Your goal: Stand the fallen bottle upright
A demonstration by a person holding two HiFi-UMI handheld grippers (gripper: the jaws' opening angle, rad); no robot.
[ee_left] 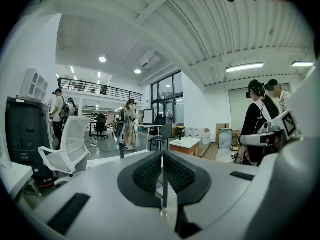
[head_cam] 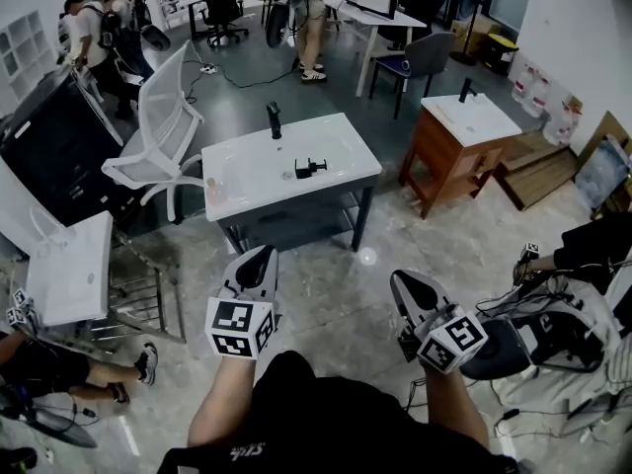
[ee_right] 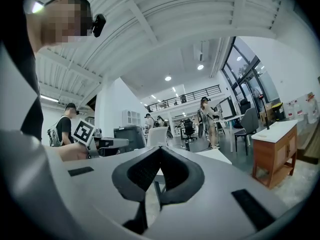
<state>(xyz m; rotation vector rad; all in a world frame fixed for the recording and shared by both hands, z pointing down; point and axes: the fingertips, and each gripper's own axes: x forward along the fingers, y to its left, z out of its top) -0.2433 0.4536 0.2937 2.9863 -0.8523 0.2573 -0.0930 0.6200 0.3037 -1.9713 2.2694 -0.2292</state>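
Jaws on both grippers were fully closed, pad against pad, with nothing between them. On the left gripper [ee_left: 162,156], the ribbed pads [ee_left: 147,174] met at the tips in its own view. The right gripper [ee_right: 160,151] looked the same in its view: tips together, empty.

Head view: the left gripper [head_cam: 261,257] and the right gripper [head_cam: 403,282] were held side by side above the grey floor [head_cam: 326,284]. Both pointed toward the white table [head_cam: 336,144] and were well short of it. Neither touched anything.

The bottle [head_cam: 211,186] showed only as a small pale shape with a pinkish end, lying near the left edge of the table top. It was too small to tell more. It lay well apart from both grippers.

Also on that top:
- a black faucet [head_cam: 274,118], upright at the far edge
- a small black fixture [head_cam: 309,168] near the middle, apart from the bottle

Surroundings:
- A white office chair [head_cam: 158,131] stood just left of the table.
- A wooden cabinet [head_cam: 449,161] with a white basin top stood to the table's right.
- A black cabinet [head_cam: 49,151] stood at far left, with a white slab [head_cam: 69,265] nearer the camera.
- People [head_cam: 306,8] stood among desks in the background.
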